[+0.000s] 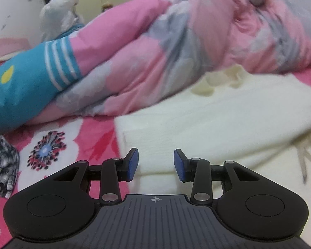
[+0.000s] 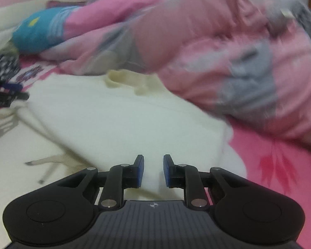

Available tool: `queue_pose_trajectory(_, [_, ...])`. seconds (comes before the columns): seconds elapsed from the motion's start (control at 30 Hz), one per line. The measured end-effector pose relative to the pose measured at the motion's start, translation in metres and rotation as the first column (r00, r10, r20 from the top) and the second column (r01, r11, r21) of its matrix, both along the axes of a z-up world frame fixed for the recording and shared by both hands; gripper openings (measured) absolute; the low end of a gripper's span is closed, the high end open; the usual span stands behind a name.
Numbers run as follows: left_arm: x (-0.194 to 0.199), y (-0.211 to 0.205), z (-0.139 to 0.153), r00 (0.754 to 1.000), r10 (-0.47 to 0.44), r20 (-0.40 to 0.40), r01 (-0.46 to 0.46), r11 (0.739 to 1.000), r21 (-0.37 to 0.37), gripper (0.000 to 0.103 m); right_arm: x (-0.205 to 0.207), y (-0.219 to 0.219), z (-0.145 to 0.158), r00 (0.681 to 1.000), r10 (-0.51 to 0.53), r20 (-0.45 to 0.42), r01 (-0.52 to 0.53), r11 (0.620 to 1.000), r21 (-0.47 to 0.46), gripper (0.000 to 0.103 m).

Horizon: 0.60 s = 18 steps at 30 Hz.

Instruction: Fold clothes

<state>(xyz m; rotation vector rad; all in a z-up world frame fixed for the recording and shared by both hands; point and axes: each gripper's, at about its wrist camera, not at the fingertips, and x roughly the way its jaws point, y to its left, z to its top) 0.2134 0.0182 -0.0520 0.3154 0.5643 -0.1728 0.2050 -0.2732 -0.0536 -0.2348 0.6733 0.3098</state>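
A cream-white knit garment [image 1: 217, 122] lies spread flat on the bed, with a folded edge toward me. In the right wrist view the same garment [image 2: 118, 120] fills the middle. My left gripper [image 1: 156, 165] is open, low over the garment's near left edge, with nothing between its blue pads. My right gripper [image 2: 153, 171] is open too, its pads a narrower gap apart, just above the garment's near right edge. Neither holds cloth. The other gripper [image 2: 6, 93] shows at the far left of the right wrist view.
A bulky pink, grey and teal quilt [image 1: 155, 47] is heaped behind the garment. The bed sheet [image 1: 58, 145] is pink with flowers. A black-and-white checked cloth [image 1: 2, 164] lies at the left. A person in white [image 1: 60, 14] sits at the back left.
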Motion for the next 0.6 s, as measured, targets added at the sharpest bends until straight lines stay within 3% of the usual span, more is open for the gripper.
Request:
queue_pose_trajectory(0.07, [0.002, -0.008, -0.015, 0.999, 0.002, -0.043, 0.001, 0.997, 0.071, 0.038, 0.005, 0.012, -0.015, 1.000, 0.008, -0.008, -0.008, 0.999, -0.031, 0.022])
queue_pose_trajectory(0.1, [-0.002, -0.010, -0.016, 1.000, 0.004, -0.022, -0.002, 0.996, 0.093, 0.038, 0.007, 0.015, -0.024, 1.000, 0.005, 0.003, -0.005, 0.999, -0.054, 0.021])
queue_pose_trajectory(0.2, [-0.022, -0.004, 0.002, 1.000, 0.005, -0.002, -0.005, 0.997, 0.080, 0.038, -0.001, 0.014, 0.008, 0.996, -0.089, -0.032, 0.088, 0.996, -0.013, 0.022])
queue_pose_trajectory(0.27, [-0.041, 0.005, 0.020, 1.000, 0.001, 0.009, -0.002, 0.998, 0.056, 0.039, -0.030, 0.013, 0.031, 0.997, -0.077, 0.020, 0.076, 0.997, 0.011, 0.022])
queue_pose_trajectory(0.4, [-0.087, 0.021, 0.052, 1.000, -0.002, 0.020, 0.002, 0.999, 0.035, 0.047, -0.104, 0.003, 0.070, 0.995, -0.080, 0.056, 0.073, 0.990, 0.118, 0.023])
queue_pose_trajectory(0.5, [-0.126, 0.030, 0.071, 0.999, -0.045, 0.010, 0.045, 0.999, -0.022, 0.052, -0.156, -0.010, 0.093, 0.994, -0.091, 0.055, 0.075, 0.966, 0.248, 0.027])
queue_pose_trajectory(0.6, [-0.150, 0.025, 0.057, 0.996, -0.081, -0.025, 0.080, 0.996, -0.046, 0.064, -0.200, -0.018, 0.105, 0.996, -0.079, 0.038, 0.059, 0.923, 0.380, 0.034])
